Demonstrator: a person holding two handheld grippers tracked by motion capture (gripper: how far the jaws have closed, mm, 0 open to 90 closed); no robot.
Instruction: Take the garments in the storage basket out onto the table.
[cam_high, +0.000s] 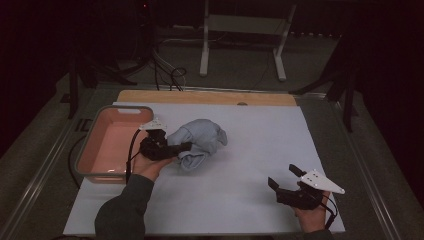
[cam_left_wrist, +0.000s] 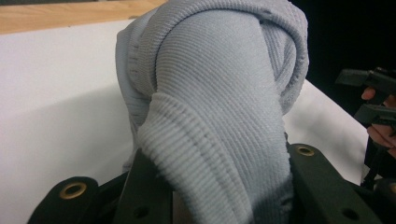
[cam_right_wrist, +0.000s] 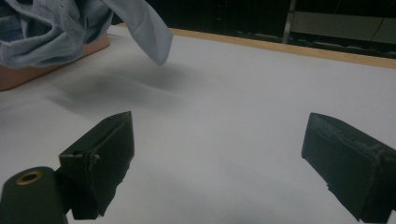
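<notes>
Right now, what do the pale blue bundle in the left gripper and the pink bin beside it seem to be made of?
Pale blue bundle: soft ribbed knit fabric, matte; fine knitted rows and folds show. Pink rectangular bin: probably moulded plastic, smooth with a slight sheen, rounded grey rim; hard to confirm in this light.

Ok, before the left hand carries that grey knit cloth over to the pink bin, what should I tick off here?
1. Left tongs closed on the grey knit cloth: ok, fabric fills the jaws.
2. Cloth fully off the white sheet: cannot tell; one end hangs low.
3. Pink bin has room: ok, its floor looks bare.
4. Right tongs out of the way: ok, open, apart from the cloth.
5. Cable clear of the bin rim: cannot tell.
</notes>
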